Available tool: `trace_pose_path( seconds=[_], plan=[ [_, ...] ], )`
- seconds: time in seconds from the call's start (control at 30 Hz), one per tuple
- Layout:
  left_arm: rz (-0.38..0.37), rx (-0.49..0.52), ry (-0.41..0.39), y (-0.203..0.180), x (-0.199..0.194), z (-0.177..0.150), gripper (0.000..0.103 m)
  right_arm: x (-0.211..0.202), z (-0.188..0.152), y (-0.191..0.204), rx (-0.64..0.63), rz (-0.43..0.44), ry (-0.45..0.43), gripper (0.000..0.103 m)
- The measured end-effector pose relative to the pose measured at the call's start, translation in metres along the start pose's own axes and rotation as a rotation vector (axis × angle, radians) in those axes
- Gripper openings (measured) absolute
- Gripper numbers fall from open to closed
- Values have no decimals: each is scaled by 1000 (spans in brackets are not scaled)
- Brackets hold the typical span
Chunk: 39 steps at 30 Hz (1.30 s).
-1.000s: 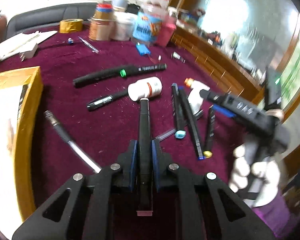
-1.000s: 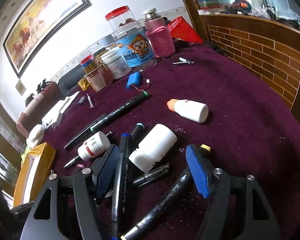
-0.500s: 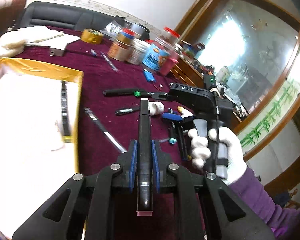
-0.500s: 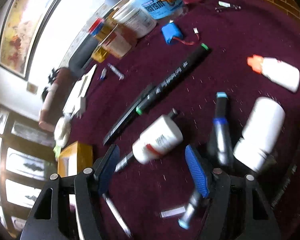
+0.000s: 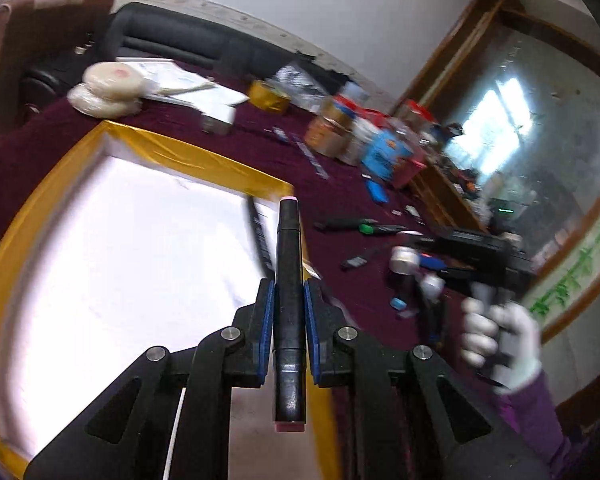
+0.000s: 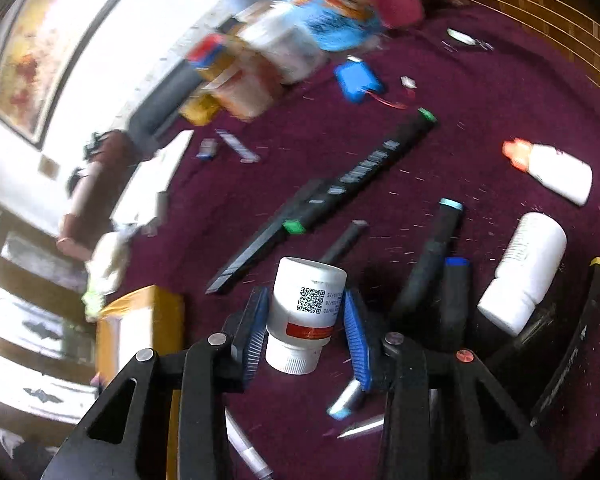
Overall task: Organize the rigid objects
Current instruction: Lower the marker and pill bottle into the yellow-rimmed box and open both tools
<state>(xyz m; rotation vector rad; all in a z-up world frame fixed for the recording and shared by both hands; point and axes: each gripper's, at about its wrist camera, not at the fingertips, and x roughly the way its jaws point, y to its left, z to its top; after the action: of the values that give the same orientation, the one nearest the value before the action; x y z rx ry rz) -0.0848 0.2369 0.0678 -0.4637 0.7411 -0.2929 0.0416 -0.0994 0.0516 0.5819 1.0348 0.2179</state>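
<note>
My left gripper (image 5: 288,304) is shut on a black marker (image 5: 288,264) with pink ends and holds it above the gold-edged white box (image 5: 120,248). A black pen (image 5: 258,236) lies in the box near its right wall. My right gripper (image 6: 304,320) is shut on a small white pill bottle (image 6: 306,308) with a QR label and red band, lifted off the maroon table (image 6: 480,112). The right gripper and its gloved hand show in the left wrist view (image 5: 472,256). Several markers (image 6: 356,176) and two white bottles (image 6: 524,268) lie around it.
Jars and tubs (image 6: 276,40) crowd the far side, with a blue battery pack (image 6: 358,80). A glue bottle with orange cap (image 6: 556,170) lies at right. Tape rolls (image 5: 108,88) and papers (image 5: 184,84) sit beyond the box. The box corner also shows in the right wrist view (image 6: 140,320).
My left gripper carried the marker left from the table to over the box. My right gripper, open before, moved over the small white bottle, shut on it and lifted it.
</note>
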Motion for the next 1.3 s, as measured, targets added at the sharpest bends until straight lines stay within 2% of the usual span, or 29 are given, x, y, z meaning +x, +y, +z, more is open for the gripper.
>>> trace_pose_path(
  seconds=[0.13,0.3,0.43,0.57,0.63,0.73,0.8,0.9,1.0,1.17,1.23,1.3],
  plan=[
    [85,-31,20,25,15,24,12,-7,-8,46,-106,81,25,34],
    [167,-82,63,57,42,39,12,19,-31,105,-217,167,130,34],
    [200,-112,96,73,63,45,12,43,-46,142,-307,151,163,34],
    [228,-136,106,82,68,45,14,69,-58,169,-382,106,191,34],
    [210,-146,99,85,65,45,15,82,-59,179,-412,72,196,34],
    [179,-155,68,84,50,44,25,95,-60,187,-444,33,202,34],
    [155,-163,40,83,36,43,44,102,-60,189,-455,27,217,34],
    [134,-177,-6,81,15,41,58,113,-62,193,-470,14,231,35],
    [122,-191,-43,80,-3,38,65,115,-64,195,-469,12,213,35],
    [88,-206,-53,76,-16,36,66,87,-59,188,-460,62,164,37],
    [85,-200,-58,71,-19,35,66,60,-53,180,-466,71,102,37],
    [82,-178,-62,61,-21,33,67,22,-50,167,-495,46,-22,39]
  ],
)
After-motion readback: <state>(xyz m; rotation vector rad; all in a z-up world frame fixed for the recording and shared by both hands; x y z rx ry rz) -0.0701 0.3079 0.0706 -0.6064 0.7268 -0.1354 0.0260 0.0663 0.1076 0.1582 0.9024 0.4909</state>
